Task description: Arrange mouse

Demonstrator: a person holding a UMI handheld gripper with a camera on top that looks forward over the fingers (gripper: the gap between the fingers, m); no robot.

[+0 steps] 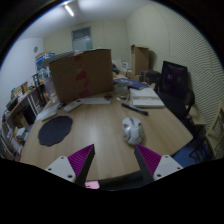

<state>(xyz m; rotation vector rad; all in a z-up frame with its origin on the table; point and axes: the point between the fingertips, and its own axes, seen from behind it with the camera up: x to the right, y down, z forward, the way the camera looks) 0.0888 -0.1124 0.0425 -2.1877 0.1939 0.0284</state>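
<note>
Fingers (114, 163) spread wide, nothing between them, hovering above the near edge of the worktop (95, 125). Both purple pads (80, 160) face an empty gap, so there is no grasp yet.

There's the mouse (132, 130), pale and rounded, sitting on bare wood just ahead of the fingers and a touch to the right of the line between them. It rests on its own, clear of everything else.

Off to the left lies a dark round mat (55, 130), well apart from the mouse. That looks like the natural home for it, so my read is the mouse has to travel leftward across the wood.

Further back, a big cardboard box (82, 72) stands at the far side, with papers (146, 98) to its right and a black chair (176, 82) beyond the right edge. None of that crowds the mouse.

The wide spread makes sense: plenty of room to straddle the mouse. The approach wants a small shift right and forward, then down, before closing.
</note>
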